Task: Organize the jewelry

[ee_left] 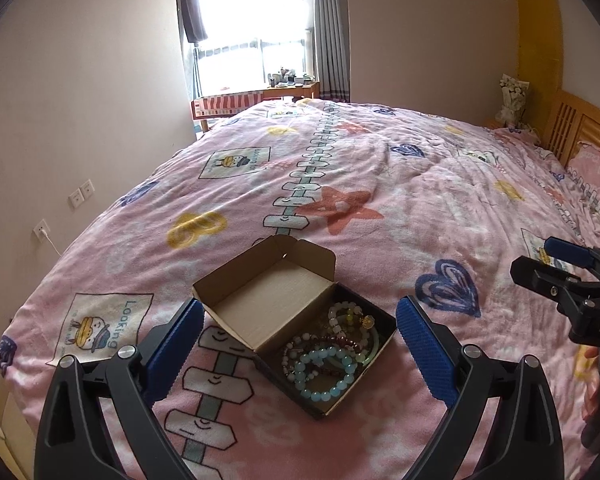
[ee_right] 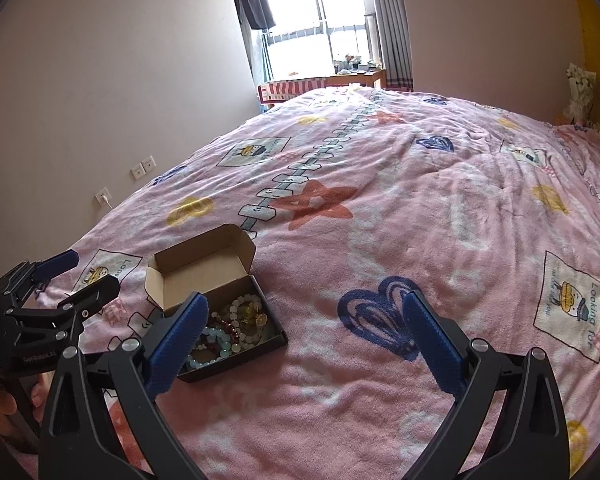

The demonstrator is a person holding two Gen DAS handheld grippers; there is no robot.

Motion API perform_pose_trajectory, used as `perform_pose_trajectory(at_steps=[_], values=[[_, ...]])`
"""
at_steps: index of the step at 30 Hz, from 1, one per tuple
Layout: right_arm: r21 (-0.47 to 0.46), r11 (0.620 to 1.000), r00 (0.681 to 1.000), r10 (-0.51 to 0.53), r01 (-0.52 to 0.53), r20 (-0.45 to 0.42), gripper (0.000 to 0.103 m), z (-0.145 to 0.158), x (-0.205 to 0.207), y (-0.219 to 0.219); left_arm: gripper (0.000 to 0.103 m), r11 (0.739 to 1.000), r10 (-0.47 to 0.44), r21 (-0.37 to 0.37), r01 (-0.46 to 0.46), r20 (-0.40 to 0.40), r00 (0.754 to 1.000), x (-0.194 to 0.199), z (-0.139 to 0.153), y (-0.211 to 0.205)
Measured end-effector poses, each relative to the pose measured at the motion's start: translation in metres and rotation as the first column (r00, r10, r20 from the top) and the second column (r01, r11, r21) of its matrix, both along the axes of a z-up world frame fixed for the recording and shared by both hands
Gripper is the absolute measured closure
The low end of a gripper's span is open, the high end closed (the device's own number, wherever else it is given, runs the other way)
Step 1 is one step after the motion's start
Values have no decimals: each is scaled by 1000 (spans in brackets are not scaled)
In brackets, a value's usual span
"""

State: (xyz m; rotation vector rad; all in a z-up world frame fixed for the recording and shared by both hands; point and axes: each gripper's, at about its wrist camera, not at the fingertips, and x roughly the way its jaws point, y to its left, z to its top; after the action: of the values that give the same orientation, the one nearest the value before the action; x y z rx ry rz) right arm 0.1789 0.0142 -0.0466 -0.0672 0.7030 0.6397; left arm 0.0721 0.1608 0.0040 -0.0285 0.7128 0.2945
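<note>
While its flap-lid stands folded back, the small cardboard box (ee_left: 300, 320) sits on the pink printed blanket (ee_left: 380, 184) with a heap of beaded bracelets (ee_left: 332, 356) in its dark tray: pale blue, white, dark red and green strands tangled together. Seen from the left wrist, the left gripper (ee_left: 300, 344) has its jaws spread wide and empty, with the box between the blue pads but untouched. Off to the box's right, the right gripper (ee_right: 304, 332) is likewise wide apart, holding nothing, the box just beside its left pad.
</note>
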Motion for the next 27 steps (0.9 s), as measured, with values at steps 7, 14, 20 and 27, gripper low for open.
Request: perform_pose_trajectory(at_steps=[7,14,20,27], values=[[-16,999,999,29,-29,16,7,3,-25,-6,6,999,-7,32,6,15,1000,-24,-1,-16],[-34,999,999,38,-37,31,7,4,-45,-13,6,1000,-6,-17,6,13,1000,-25,-4,-11],[-30,999,999,22,-21,30,7,5,-45,-18,6,1000,11,-13,-11,20,1000,-27,-4,-9],[-21,1000,999,18,-18,26,7,6,-44,-20,6,999,23,-38,-22,20,1000,-27,-3,-2]])
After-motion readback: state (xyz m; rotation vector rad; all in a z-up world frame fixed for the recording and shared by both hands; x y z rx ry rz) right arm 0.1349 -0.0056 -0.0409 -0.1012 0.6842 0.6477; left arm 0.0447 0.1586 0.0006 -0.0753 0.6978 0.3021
